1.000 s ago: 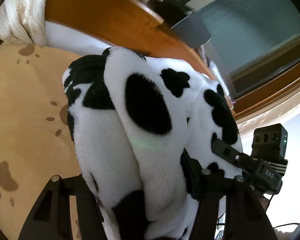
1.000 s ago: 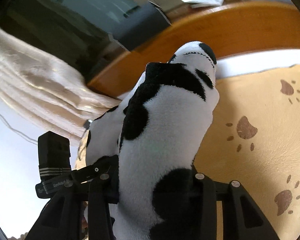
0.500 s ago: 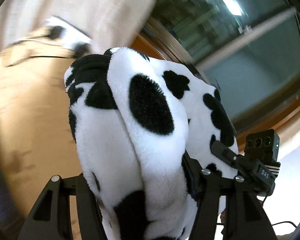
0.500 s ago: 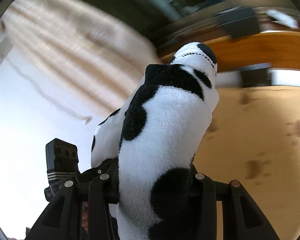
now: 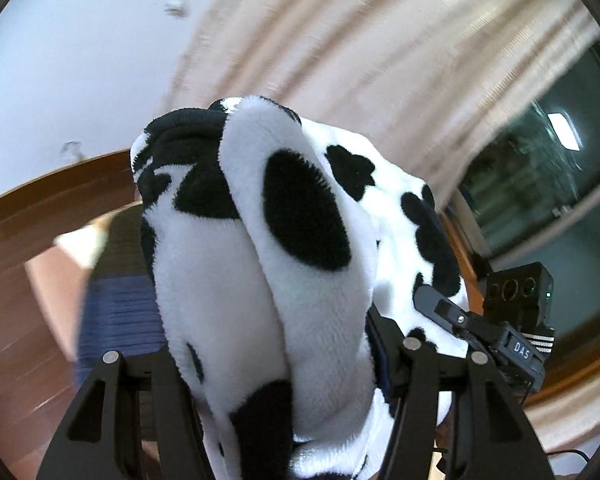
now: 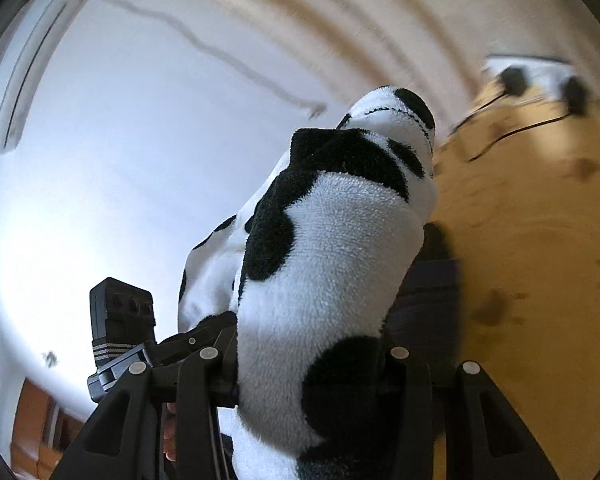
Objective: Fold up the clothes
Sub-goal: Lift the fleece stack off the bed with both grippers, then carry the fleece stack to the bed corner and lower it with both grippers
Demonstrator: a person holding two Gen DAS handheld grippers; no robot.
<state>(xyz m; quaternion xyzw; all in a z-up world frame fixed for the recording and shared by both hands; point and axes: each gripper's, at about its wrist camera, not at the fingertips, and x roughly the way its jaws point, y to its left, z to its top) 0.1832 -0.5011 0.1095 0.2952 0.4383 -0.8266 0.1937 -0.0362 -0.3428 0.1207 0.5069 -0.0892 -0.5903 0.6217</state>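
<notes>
Left wrist view: fleece garment (image 5: 260,280), white with black patches, bunched thick between the fingers of the left gripper (image 5: 272,364) and filling the centre of the frame from the lower edge to above the middle; pads pressed against the pile on both sides, so clamped on the cloth at a middling width. Right gripper (image 5: 512,316) seen at lower right (a black body with striped band and small lenses), touching the same garment's right-hand fold. Beige curtain (image 5: 380,48) blurred across the upper right; dark window pane (image 5: 548,168) at far right; pale wall (image 5: 80,60) at upper left; brown wooden board (image 5: 28,216) at left; blurred dark-blue cloth (image 5: 116,312) at lower left, behind the garment.

Right wrist view: same fleece garment (image 6: 324,264) rising from the lower centre, a stitched seam at its top; right gripper (image 6: 304,360) closed on it, fingers buried in the pile at a fairly narrow width. Left gripper (image 6: 120,320) at lower left, just beside the garment's far fold. Tan mat (image 6: 540,220) with faint brown prints at right, blurred; dark plugs and cords (image 6: 512,80) at upper right; white wall (image 6: 120,140) at left.
</notes>
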